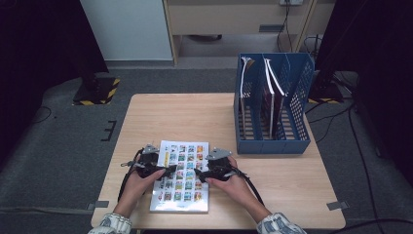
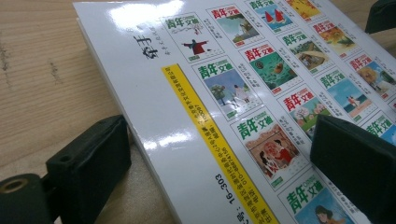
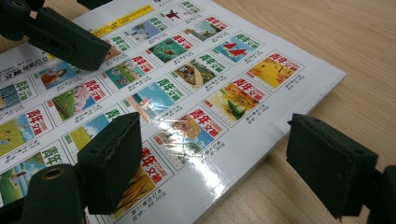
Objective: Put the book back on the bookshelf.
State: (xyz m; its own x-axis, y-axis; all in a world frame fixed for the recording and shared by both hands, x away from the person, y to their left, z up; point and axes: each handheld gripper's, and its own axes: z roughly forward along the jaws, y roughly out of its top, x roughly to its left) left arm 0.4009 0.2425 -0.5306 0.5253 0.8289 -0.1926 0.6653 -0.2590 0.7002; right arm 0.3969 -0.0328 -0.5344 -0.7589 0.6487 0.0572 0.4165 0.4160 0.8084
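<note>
A book with a white cover and a grid of small coloured pictures is lying flat on the near middle of the wooden table, its long sides running near to far. The left gripper is sitting at the book's left edge, jaws standing apart; in the left gripper view one jaw is lying on the table just beside the edge and the other is over the cover, neither pressing, so the book is released. The right gripper is sitting at the right edge, jaws likewise spread, one over the cover and one over bare table, gripping nothing. Both hands are resting low at the near side. A blue file rack holding a few upright books is standing at the far right, well apart from the book.
</note>
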